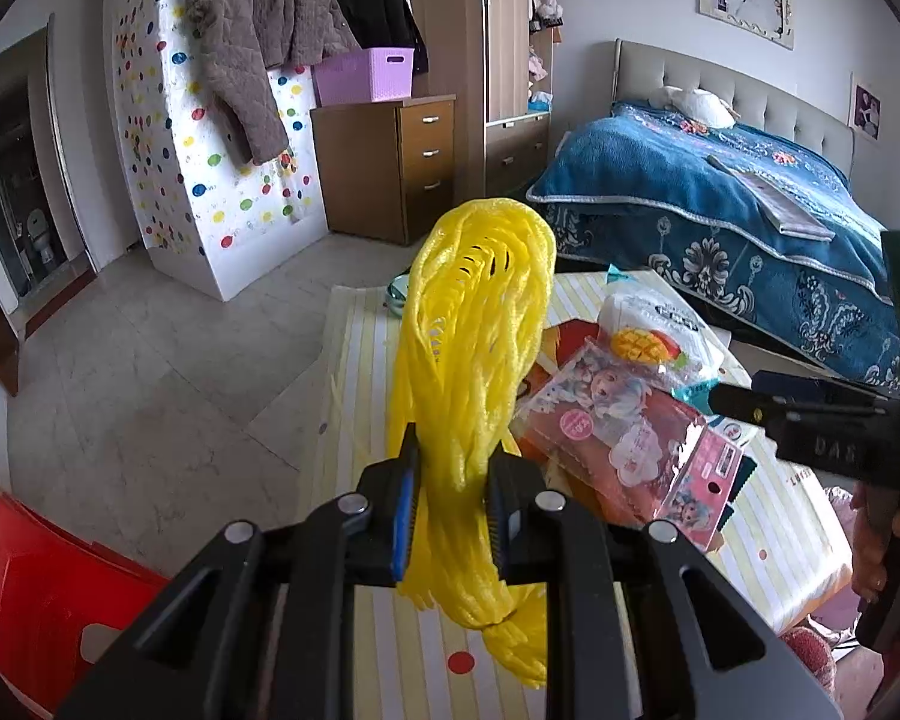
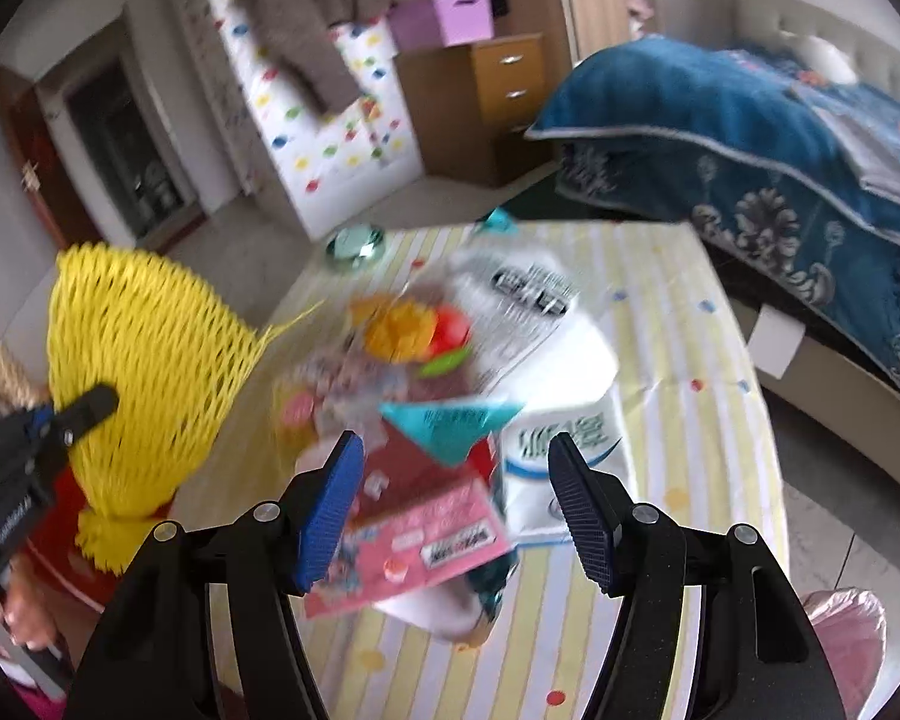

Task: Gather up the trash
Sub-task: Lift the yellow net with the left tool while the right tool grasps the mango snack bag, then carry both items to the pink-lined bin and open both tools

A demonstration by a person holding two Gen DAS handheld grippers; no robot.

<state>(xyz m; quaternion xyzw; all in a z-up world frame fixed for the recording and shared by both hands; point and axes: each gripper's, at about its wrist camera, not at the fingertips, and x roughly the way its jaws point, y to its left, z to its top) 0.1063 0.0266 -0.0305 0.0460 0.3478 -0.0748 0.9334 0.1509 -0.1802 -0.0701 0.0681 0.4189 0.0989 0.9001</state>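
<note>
The left gripper (image 1: pixel 450 516) has its fingers clamped on a yellow foam net sleeve (image 1: pixel 474 336), holding it upright above the near edge of the surface (image 1: pixel 366 372), which wears a cloth of pale yellow and white stripes with coloured dots. The right gripper (image 2: pixel 456 504) hangs over the heap of wrappers in the middle of the cloth, its fingers (image 2: pixel 330 510) standing well apart with nothing pressed between them.

Under it lies a pink snack packet (image 1: pixel 630 438) printed with a cartoon girl and a round pink sticker; its lettering is too small to read. Behind that sits a white pouch (image 1: pixel 660 330) showing a cut mango and some black writing I cannot make out. A white tissue pack (image 2: pixel 564 420) with blue lettering lies beside them, blurred in the right wrist view. The side of the right gripper's body (image 1: pixel 834 444) carries raised letters that look like "DAS". A small green glass dish (image 2: pixel 357 246) sits at the far edge.
</note>
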